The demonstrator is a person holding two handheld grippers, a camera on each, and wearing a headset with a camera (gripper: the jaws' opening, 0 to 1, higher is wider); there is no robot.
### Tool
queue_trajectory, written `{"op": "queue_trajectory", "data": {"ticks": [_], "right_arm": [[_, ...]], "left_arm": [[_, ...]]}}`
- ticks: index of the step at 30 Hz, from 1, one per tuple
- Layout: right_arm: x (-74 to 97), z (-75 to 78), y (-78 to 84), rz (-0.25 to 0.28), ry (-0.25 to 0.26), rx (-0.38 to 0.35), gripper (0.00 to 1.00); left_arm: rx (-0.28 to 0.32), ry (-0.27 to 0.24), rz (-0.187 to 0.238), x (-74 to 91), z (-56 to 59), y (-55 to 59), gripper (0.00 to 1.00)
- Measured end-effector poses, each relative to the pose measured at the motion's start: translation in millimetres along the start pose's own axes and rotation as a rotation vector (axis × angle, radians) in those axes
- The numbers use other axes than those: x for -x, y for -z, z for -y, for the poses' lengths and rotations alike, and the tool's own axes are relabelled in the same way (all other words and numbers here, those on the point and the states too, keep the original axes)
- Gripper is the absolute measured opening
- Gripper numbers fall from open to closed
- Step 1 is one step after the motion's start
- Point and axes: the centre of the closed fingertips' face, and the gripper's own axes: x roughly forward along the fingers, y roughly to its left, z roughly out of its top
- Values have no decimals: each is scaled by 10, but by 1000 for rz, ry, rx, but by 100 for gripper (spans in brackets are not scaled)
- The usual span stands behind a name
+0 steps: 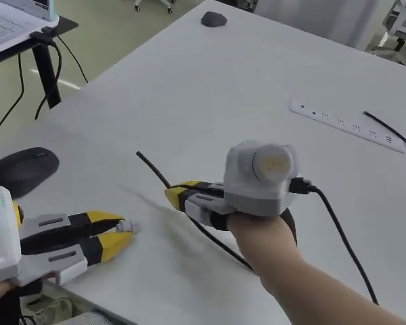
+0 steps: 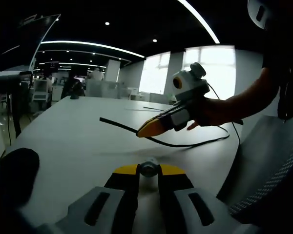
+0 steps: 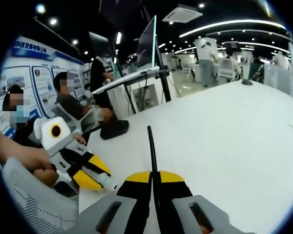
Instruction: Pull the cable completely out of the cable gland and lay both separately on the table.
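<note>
My left gripper (image 1: 125,231) is at the table's near left edge, shut on the small grey cable gland (image 1: 129,226); the gland (image 2: 149,168) sits between its yellow jaw tips. My right gripper (image 1: 172,194) is shut on the thin black cable (image 1: 152,169) a little to the right. The cable's free end sticks out past the tips, and the rest trails back under the hand. In the right gripper view the cable (image 3: 150,146) rises from between the closed jaws, with the left gripper (image 3: 109,185) and gland (image 3: 111,184) apart at lower left. No cable passes through the gland.
A black mouse (image 1: 24,169) lies at the left table edge. A white power strip (image 1: 345,125) with a black lead lies at the right. A dark round object (image 1: 214,19) sits at the far end. A laptop on a stand (image 1: 13,24) stands beyond the table's left side.
</note>
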Motion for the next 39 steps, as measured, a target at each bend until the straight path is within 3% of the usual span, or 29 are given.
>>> {"op": "queue_trajectory", "data": {"ticks": [7,10,15,19,23,26,31,34,35,36,37,39], "right_arm": [[-86,45,68,-8,60,64,0],[-122,27,57,5,58,90,0],[-182,66,91,2,74,126,0],[-193,43,117,-6,72,139,0],[-197,51,133,-13,88,188,1],[-193,59,135,-16,95,218,13],[-178,71,126,-15,107,226,24],[-156,117,93,-2,142,223,39],[-142,130,76,2,155,236,45],[-118,161,47,11,179,235,50],[-101,198,23,20,200,235,56],[-62,265,-35,44,234,211,76]], "left_arm": [[-5,6,-12,-73,36,96,15],[-15,8,-12,-78,44,114,15],[-26,-22,-2,-67,-27,110,15],[23,-17,-11,-65,-62,103,16],[22,-28,-25,-71,-113,108,16],[24,-34,-19,-68,-111,99,23],[40,-3,-8,-99,-2,58,35],[30,-18,9,-123,8,11,56],[-38,-39,55,-126,-16,-87,61],[-37,-44,69,-126,-3,-116,66],[-9,-45,57,-129,9,-105,75],[-16,-59,55,-131,-15,-121,83]]}}
